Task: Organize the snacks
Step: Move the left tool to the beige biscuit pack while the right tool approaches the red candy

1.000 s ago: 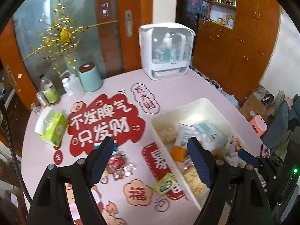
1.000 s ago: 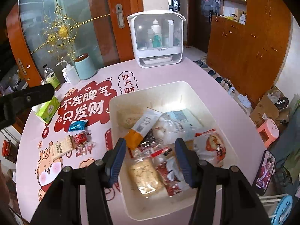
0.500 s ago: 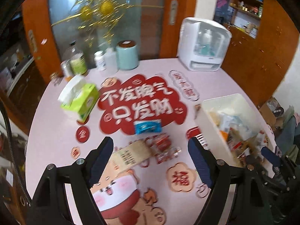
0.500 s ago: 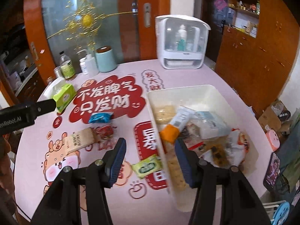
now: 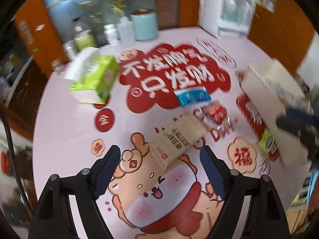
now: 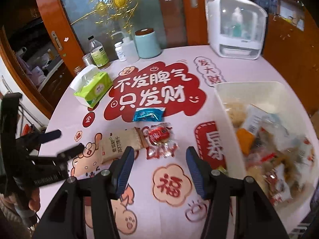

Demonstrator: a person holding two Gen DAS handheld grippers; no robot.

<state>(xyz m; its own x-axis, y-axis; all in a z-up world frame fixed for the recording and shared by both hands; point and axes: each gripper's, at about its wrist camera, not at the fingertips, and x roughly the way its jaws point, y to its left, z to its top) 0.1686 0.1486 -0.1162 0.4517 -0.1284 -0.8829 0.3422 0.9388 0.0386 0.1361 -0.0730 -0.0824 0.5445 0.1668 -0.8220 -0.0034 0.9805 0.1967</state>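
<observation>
**Operator:** What was the status of each tool?

**Technician:** The left gripper had its jaws spread wide and held nothing. It hung above the table, with the near end of the tan snack packet lying between and just ahead of its fingertips. The right gripper was likewise parted and empty, positioned over the red candy wrapper.

**Operator:** Where were the snacks?

**Technician:** Four remained loose on the table: the tan packet, the red candy touching its far end, a blue packet just beyond those, and a small green packet against the wall of the white bin. The bin already held a mixed pile of wrappers.

**Operator:** Procedure for the step in hand?

**Technician:** In my judgement, that step was the pickup of the tan packet with the left gripper. Recommended practice:
1. Align the jaws across the packet's narrow width, not its length.
2. Lower until both pads straddle the edges, close to the table surface.
3. Close firmly enough to pinch the flat film, which would likely slip or buckle under a loose grasp.
4. Lift clear of the neighbouring red candy before travelling to the bin.

The left view was blurred, so fine alignment could not be confirmed.
</observation>
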